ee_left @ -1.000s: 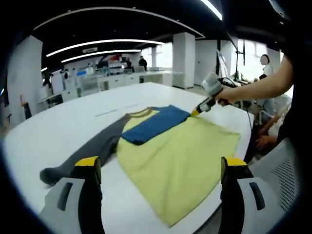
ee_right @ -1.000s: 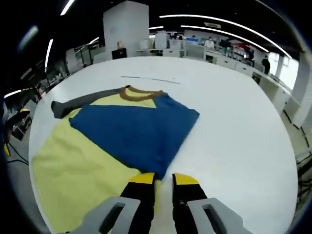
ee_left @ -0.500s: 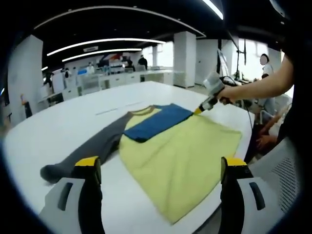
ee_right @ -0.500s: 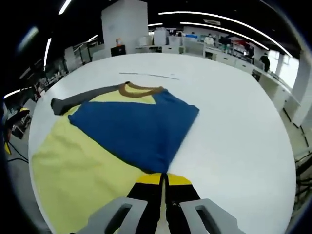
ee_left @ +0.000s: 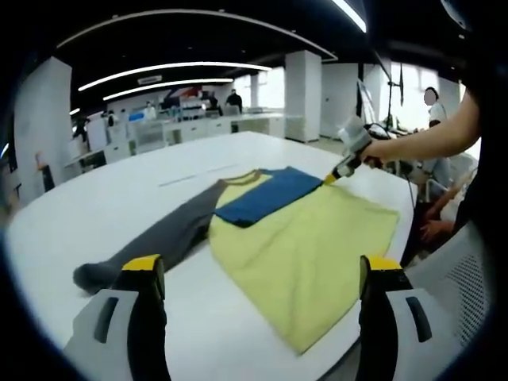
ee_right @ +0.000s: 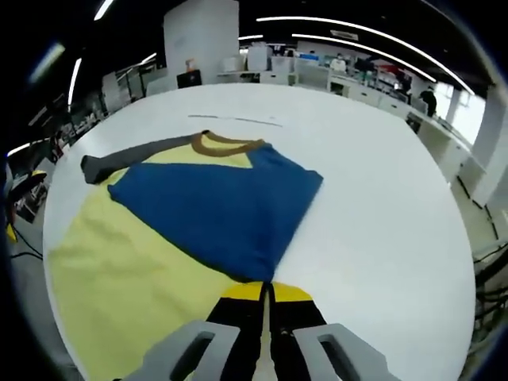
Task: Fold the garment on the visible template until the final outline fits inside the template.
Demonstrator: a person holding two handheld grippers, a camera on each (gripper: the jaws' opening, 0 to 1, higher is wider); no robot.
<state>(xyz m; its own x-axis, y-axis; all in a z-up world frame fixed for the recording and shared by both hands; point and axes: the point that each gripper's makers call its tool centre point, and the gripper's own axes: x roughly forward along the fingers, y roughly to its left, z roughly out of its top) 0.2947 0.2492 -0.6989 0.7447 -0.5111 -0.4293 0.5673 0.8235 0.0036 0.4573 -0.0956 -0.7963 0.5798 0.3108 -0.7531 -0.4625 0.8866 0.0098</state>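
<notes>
Left gripper view: my left gripper hangs with jaws spread wide, holding nothing; the shirt lies ahead on the table, its grey sleeve trailing left. Right gripper view: my right gripper has jaws pressed together, pinching the blue sleeve at its tip, so I judge this one leads.

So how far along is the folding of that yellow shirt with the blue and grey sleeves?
Early on. Already done: the blue sleeve lies folded across the yellow shirt. In hand: the right gripper is shut on the shirt's edge beside that sleeve, while the left gripper hangs open and empty. Left: the long grey sleeve lies stretched out on the white table, and the body is unfolded.
</notes>
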